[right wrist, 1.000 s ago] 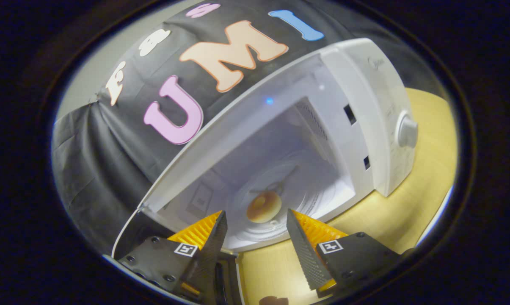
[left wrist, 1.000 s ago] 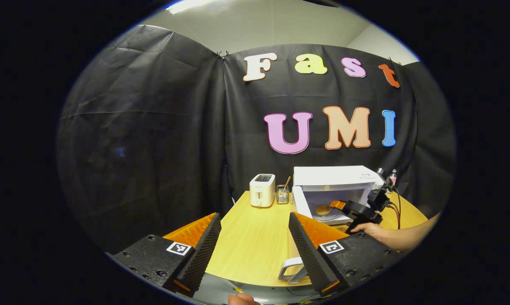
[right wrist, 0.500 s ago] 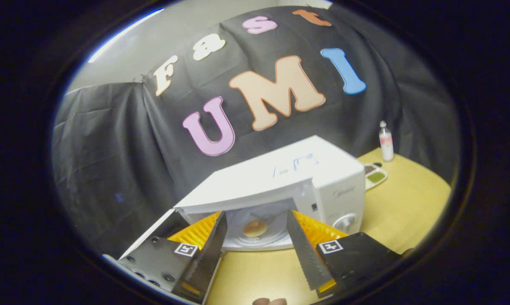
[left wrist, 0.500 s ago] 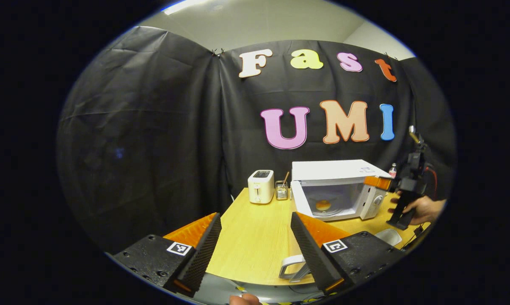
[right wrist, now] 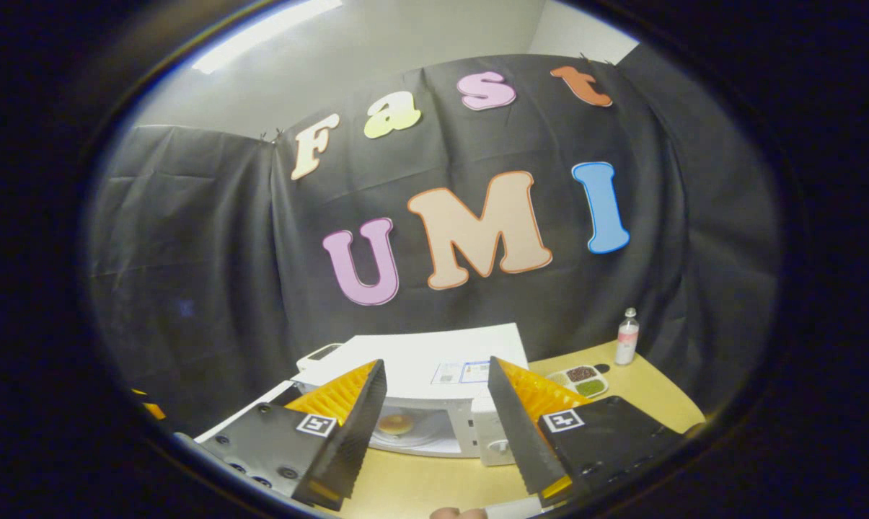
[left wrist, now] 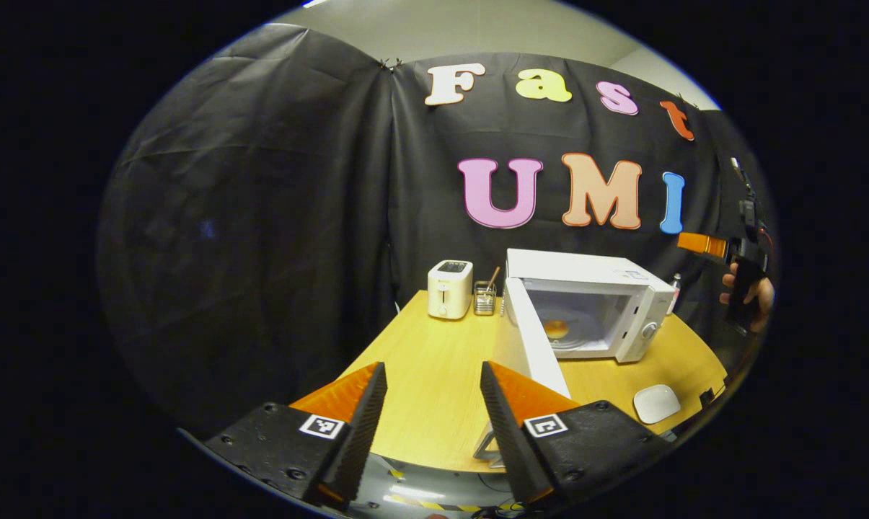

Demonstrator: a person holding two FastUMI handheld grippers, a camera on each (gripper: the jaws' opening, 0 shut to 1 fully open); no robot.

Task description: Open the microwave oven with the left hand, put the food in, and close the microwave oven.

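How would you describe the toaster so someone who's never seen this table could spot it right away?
Start at the big white microwave at the back of the wooden table, its door swung open. Just beyond the door sits a small wire holder with sticks in it, and past that stands the toaster. It is the small, upright white box with slots on top.

- Microwave oven [left wrist: 607,288]: one, door [left wrist: 539,339] open.
- Food [left wrist: 556,329]: one round piece, inside the oven.
- Toaster [left wrist: 449,288]: one.
- Utensil holder [left wrist: 484,298]: one.
- Bottle [right wrist: 627,336]: one.
- Divided dish [right wrist: 580,378]: one.
- White pad [left wrist: 656,402]: one.
- Tongs — two sets: left tongs [left wrist: 432,414], right tongs [right wrist: 438,418].
- Worktop [left wrist: 434,360]: one.
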